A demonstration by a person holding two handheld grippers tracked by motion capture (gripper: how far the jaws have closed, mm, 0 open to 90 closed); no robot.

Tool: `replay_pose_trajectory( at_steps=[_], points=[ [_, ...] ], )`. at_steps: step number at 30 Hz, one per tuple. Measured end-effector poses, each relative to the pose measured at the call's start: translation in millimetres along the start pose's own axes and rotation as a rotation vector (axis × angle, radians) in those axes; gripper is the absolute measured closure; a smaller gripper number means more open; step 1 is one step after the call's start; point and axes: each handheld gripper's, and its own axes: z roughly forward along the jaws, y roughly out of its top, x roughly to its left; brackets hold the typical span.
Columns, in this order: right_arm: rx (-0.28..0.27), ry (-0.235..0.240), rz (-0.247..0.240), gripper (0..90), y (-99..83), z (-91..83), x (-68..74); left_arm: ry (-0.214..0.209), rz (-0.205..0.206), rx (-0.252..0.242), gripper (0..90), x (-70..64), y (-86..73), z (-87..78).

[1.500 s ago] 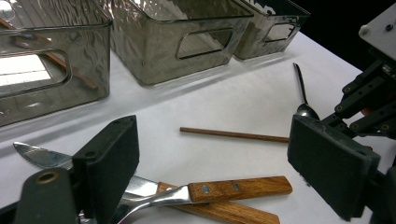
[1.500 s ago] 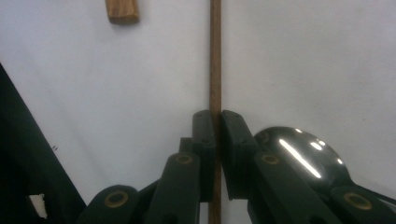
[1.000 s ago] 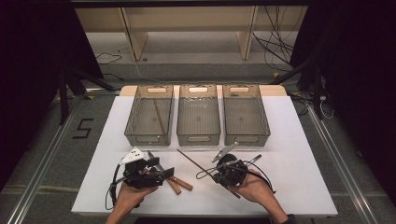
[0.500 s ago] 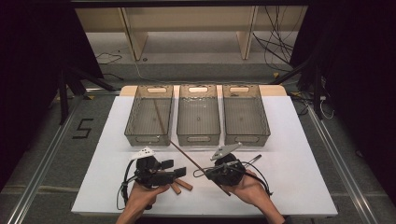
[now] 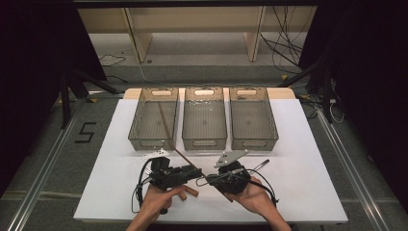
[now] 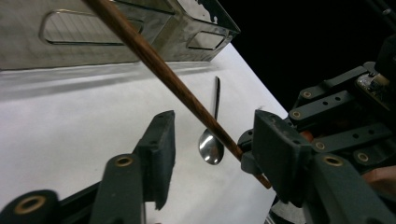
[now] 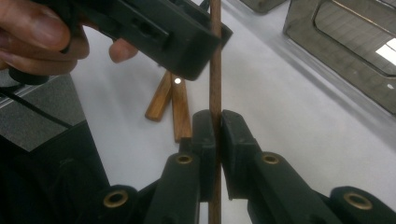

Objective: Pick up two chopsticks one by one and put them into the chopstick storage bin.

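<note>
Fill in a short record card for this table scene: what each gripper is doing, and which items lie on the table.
right gripper: shut on wooden chopstick
left gripper: open, the chopstick slanting between its jaws
spoon: lying on white table, near the bins
wooden pieces: two, flat on the table by the left gripper
bins: three clear ones in a row

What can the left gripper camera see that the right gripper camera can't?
The left gripper view alone has a shiny metal spoon lying on the white table, seen between that gripper's open fingers.

The right gripper view alone has two short wooden pieces lying crossed on the table, a hand around the other gripper, and its own fingers shut on a stick.

Both share the long brown wooden stick and the see-through bins.
</note>
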Motion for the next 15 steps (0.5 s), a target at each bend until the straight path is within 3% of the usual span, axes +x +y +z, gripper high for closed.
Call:
replay_pose_trajectory(
  at_steps=[15],
  points=[
    [-0.021, 0.008, -0.007, 85.0, 0.2, -2.5, 1.6, -0.073, -0.034, -0.014, 73.5, 1.4, 2.1, 1.9]
  ],
)
